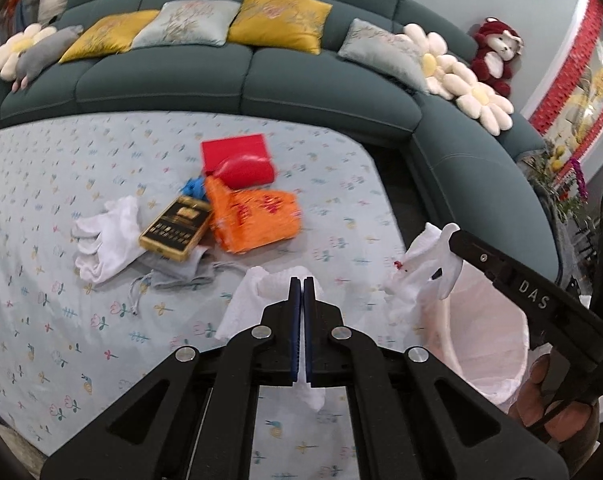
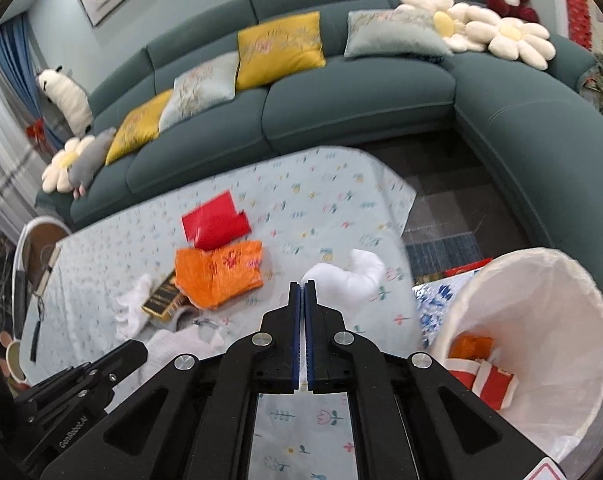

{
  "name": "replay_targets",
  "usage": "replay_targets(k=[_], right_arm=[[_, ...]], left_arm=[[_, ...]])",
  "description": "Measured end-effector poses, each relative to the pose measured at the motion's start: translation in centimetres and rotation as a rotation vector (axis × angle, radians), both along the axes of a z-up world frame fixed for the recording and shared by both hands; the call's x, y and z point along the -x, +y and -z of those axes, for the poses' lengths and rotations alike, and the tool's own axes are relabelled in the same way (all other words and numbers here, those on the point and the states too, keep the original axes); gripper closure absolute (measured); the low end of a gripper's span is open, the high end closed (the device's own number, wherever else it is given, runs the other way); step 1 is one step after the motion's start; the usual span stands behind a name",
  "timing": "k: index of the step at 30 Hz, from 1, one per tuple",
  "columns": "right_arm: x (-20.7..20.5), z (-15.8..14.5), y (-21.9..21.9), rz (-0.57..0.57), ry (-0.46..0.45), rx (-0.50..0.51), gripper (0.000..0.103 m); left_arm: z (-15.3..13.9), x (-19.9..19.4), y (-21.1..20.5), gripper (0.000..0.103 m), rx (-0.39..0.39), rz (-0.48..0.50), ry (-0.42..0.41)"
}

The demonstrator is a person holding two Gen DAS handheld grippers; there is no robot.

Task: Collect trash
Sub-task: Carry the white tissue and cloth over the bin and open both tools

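Our left tool (image 1: 302, 280) is clenched on a crumpled white tissue (image 1: 257, 300), lifted just over the cloth-covered bench (image 1: 61, 200). Our right tool (image 2: 302, 286) pinches a second white wad (image 2: 353, 276), near the lined trash bin (image 2: 581, 320) at the bench's corner. Both wads look featherlight, soft and easily torn, so a pinch on a thick fold holds best. The orange bag (image 1: 257, 216) will likely crinkle and slip; we judge its bunched edge the safest hold.
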State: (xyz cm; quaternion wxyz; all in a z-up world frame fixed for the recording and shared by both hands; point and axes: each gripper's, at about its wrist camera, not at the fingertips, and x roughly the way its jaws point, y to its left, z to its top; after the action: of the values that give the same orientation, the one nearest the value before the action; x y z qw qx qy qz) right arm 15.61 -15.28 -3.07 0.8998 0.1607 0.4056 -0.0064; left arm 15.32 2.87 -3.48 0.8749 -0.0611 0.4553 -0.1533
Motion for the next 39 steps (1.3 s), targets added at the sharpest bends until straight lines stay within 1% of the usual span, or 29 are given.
replay_targets(k=[7, 12, 17, 22, 29, 33, 36, 39], right_arm=[[3.3, -2.7, -3.7, 0.065, -0.061, 0.0, 0.101], [5.8, -3.6, -6.8, 0.125, -0.08, 0.008, 0.101], [8.5, -3.7, -10.4, 0.193, -0.084, 0.016, 0.101], [10.8, -3.6, -13.3, 0.25, -0.088, 0.015, 0.101], [13.0, -2.9, -15.9, 0.298, -0.085, 0.007, 0.101], [13.6, -2.5, -16.7, 0.313, -0.083, 0.0, 0.101], [14.0, -2.3, -17.1, 0.32, -0.083, -0.003, 0.101], [14.2, -2.1, -17.5, 0.326, -0.082, -0.008, 0.101]], left_arm=[[-2.3, 1.9, -4.4, 0.102, 0.007, 0.093, -0.044], [-3.7, 3.5, -8.6, 0.102, 0.016, 0.18, -0.071], [-4.5, 5.2, -13.0, 0.102, 0.022, 0.264, -0.084], [-4.6, 6.4, -16.2, 0.102, 0.018, 0.323, -0.093], [-4.3, 7.8, -19.9, 0.102, 0.0, 0.381, -0.087], [-3.8, 7.9, -21.0, 0.102, -0.008, 0.4, -0.069], [-3.6, 7.8, -21.5, 0.102, 0.001, 0.413, -0.053], [-3.5, 7.6, -21.9, 0.101, 0.005, 0.411, -0.052]])
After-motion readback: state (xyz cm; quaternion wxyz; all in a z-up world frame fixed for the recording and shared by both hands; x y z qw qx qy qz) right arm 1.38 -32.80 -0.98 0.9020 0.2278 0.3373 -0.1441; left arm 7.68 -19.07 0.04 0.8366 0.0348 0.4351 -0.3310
